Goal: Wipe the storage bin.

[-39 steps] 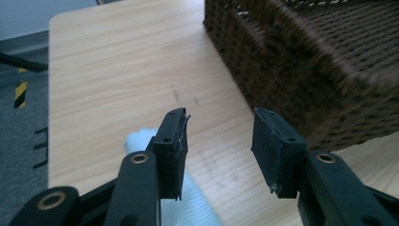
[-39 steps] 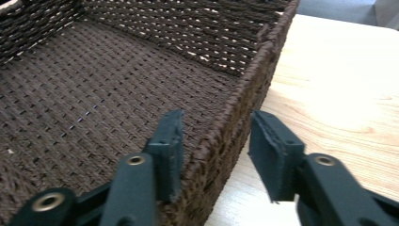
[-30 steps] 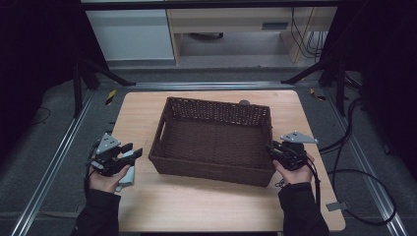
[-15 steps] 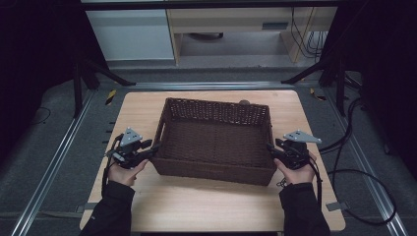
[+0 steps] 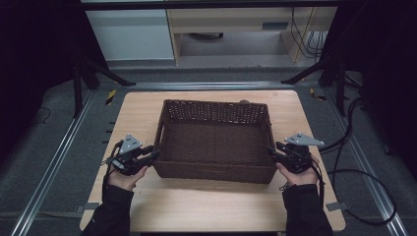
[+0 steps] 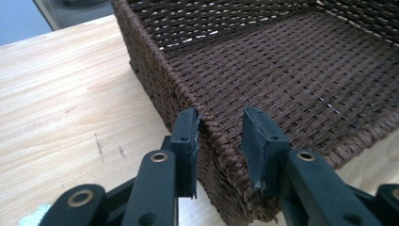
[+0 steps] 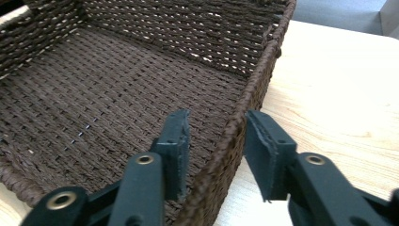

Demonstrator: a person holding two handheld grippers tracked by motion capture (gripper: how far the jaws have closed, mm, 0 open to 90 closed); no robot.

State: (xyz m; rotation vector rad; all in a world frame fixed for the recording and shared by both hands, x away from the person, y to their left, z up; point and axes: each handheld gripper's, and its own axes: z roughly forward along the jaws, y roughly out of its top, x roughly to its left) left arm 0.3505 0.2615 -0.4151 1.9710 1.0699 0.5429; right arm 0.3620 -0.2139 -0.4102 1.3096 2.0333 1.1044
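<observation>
Wooden table [image 5: 147,105], brown wicker basket [image 5: 216,142], left tool [image 6: 219,141] and right tool [image 7: 214,146] parted, straddling side walls, seemingly unclamped.

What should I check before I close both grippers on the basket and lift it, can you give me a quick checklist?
1. left gripper straddles the basket wall: ok, one jaw each side.
2. right gripper straddles the opposite wall: ok.
3. Jaws closed on the walls: not ok, both open.
4. Basket has nothing inside: ok.
5. Both grips level with each other: ok, both near the front corners.
6. Basket sits fully on the table: ok.
</observation>
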